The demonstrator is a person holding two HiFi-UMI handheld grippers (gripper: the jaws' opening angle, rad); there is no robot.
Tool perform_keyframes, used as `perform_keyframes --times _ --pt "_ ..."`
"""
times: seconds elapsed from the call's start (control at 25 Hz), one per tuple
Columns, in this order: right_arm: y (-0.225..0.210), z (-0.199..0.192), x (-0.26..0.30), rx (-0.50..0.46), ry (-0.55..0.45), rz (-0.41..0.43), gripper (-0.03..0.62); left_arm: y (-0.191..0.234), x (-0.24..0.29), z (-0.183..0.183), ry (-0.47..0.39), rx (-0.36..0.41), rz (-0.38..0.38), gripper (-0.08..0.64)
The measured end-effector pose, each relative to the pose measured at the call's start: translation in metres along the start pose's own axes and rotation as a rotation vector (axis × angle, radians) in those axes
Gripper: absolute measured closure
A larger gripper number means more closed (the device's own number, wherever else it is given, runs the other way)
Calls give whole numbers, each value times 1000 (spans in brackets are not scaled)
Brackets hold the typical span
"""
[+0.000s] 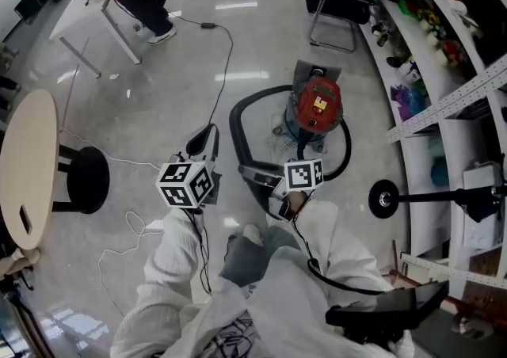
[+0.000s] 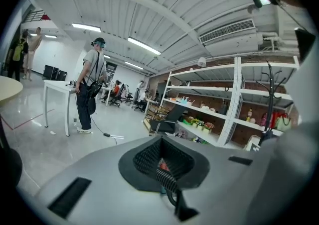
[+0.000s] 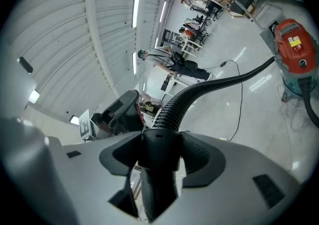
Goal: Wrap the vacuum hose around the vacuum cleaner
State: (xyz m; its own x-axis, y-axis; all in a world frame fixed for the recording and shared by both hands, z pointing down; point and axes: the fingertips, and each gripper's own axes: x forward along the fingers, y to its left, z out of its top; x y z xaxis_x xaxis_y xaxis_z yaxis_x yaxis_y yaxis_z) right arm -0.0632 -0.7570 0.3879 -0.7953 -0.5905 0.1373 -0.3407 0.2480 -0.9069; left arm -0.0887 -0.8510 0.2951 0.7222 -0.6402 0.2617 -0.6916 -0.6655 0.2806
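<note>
The right gripper (image 3: 158, 152) is clamped on the smooth black cuff at the end of the vacuum hose (image 3: 175, 104). The hose runs in 1 loose arc over the floor (image 1: 158, 95) to the red vacuum cleaner (image 1: 318, 105), which stands near the floor's edge by the shelving (image 1: 455, 95). The left gripper (image 2: 162, 163) has its 2 jaws drawn together on nothing, just left of that arc.
</note>
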Motion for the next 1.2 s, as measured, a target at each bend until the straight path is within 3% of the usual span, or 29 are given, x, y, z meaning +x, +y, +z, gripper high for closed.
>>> perform_keyframes --times 0.24,0.52,0.76,1.0,1.2 --pt "-16 -58 -40 14 29 -41 345 -42 -35 -29 -6 4 -17 558" --pt "-52 -121 -113 12 89 -95 345 -90 -65 -93 32 -33 40 558" --pt "-82 -167 -193 -35 214 -164 345 -165 -79 -140 33 -85 61 558" --pt "-142 -194 -238 -119 344 -252 345 -209 -67 -184 79 -61 20 558" --pt "-220 -199 -239 -296 493 -280 345 -214 -30 -242 108 -35 -39 558"
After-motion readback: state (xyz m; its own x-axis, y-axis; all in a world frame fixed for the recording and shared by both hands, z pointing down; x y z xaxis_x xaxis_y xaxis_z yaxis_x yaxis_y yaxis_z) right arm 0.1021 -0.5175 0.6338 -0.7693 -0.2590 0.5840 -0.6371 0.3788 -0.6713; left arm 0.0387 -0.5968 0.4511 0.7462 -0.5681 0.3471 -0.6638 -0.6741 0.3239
